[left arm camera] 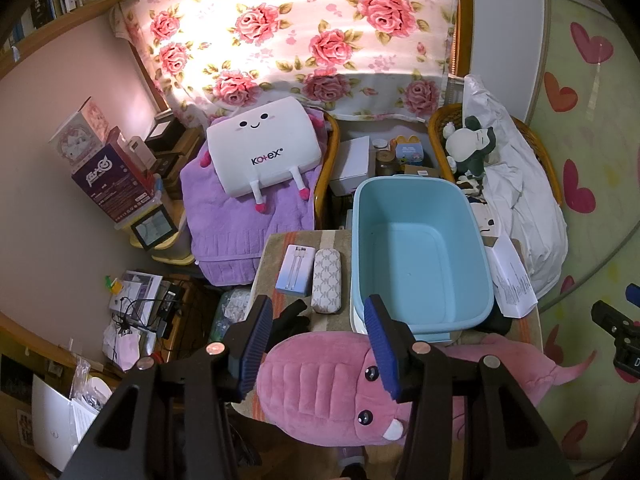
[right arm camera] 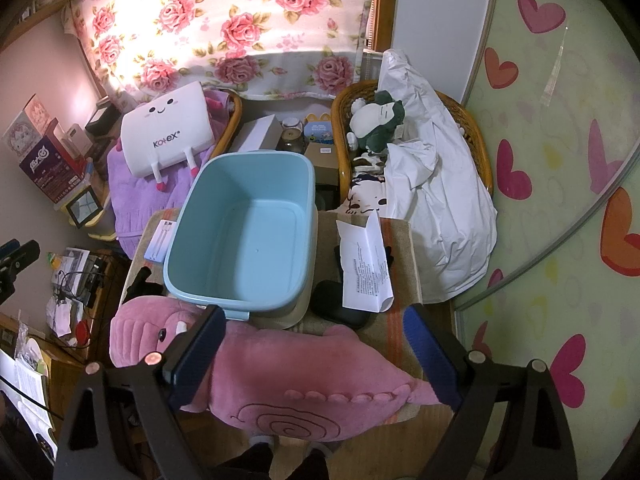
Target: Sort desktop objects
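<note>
A pink plush toy (left arm camera: 320,384) lies along the near edge of a small table, in front of an empty light-blue tub (left arm camera: 420,256). My left gripper (left arm camera: 320,348) is open, its blue pads either side of the plush's head. My right gripper (right arm camera: 316,356) is open wide over the plush's body (right arm camera: 288,384). Left of the tub lie a white-and-blue box (left arm camera: 295,270), a patterned glasses case (left arm camera: 327,281) and a black glove (left arm camera: 294,318). Right of the tub (right arm camera: 244,240) lie a folded printed paper (right arm camera: 366,264) and a black case (right arm camera: 340,308).
Behind the table stand two wicker chairs, one with a white Kotex cushion (left arm camera: 264,148) on a purple towel, one with a Snorlax plush (right arm camera: 376,120) and white cloth. Boxes and jars (left arm camera: 384,156) sit between them. A cluttered low shelf (left arm camera: 136,308) is at the left.
</note>
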